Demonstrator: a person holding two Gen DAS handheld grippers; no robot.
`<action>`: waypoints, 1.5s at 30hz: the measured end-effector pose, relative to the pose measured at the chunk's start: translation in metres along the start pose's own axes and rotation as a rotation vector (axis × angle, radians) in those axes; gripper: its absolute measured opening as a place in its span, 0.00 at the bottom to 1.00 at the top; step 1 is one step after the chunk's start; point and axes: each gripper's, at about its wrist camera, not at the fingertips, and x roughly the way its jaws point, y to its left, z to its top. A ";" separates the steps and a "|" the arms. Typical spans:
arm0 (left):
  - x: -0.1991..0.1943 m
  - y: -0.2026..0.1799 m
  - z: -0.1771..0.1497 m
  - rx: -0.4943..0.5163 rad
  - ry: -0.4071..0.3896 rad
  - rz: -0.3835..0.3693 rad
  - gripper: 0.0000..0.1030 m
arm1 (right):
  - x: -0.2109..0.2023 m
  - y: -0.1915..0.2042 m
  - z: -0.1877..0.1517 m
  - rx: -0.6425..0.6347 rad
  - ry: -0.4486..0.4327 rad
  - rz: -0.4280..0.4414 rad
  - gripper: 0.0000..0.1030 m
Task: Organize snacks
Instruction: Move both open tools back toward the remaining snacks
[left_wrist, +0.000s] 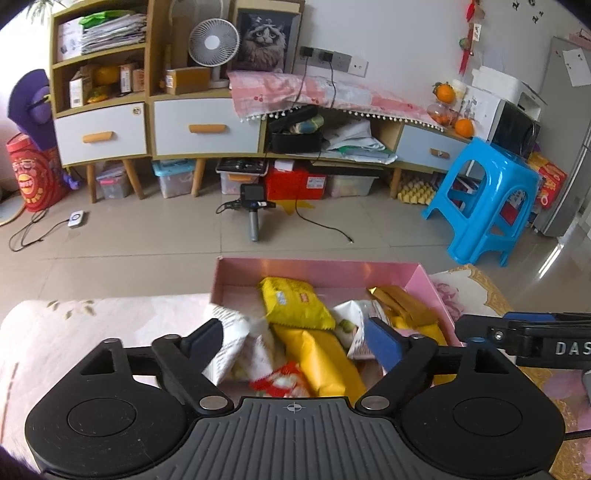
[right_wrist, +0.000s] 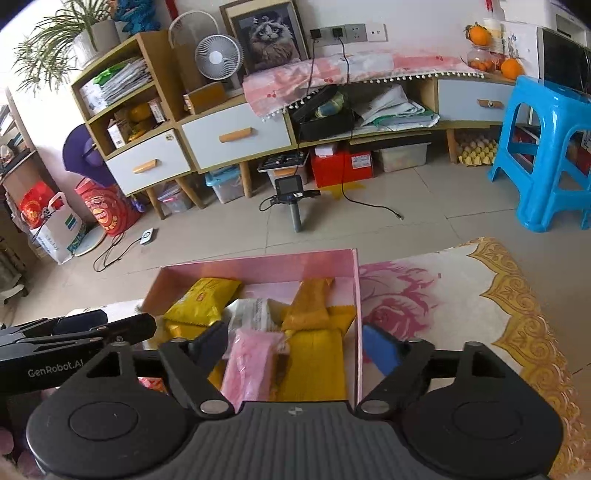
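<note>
1. The left gripper (left_wrist: 295, 338) hangs over the pink cardboard box (left_wrist: 332, 268) at the bottom middle of its view, jaws spread wide, holding nothing.
2. A white crinkly snack bag (left_wrist: 236, 343) lies just beside its left finger.
3. The right gripper (right_wrist: 295, 343) also has spread jaws, low in its view, over a pink plastic snack packet (right_wrist: 251, 363).
4. Yellow snack bags (right_wrist: 203, 301) fill the box.

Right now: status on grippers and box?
Left gripper open, right gripper open, both over pink box. Snacks piled inside. Nothing blocking.
</note>
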 end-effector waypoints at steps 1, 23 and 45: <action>-0.006 0.001 -0.002 -0.004 -0.003 0.000 0.87 | -0.005 0.002 -0.002 -0.005 0.001 0.004 0.76; -0.069 0.018 -0.072 -0.108 0.180 0.200 0.90 | -0.054 0.018 -0.065 0.010 0.064 -0.042 0.89; -0.019 0.035 -0.120 -0.417 0.168 0.214 0.90 | -0.028 0.020 -0.122 -0.179 0.070 -0.135 0.93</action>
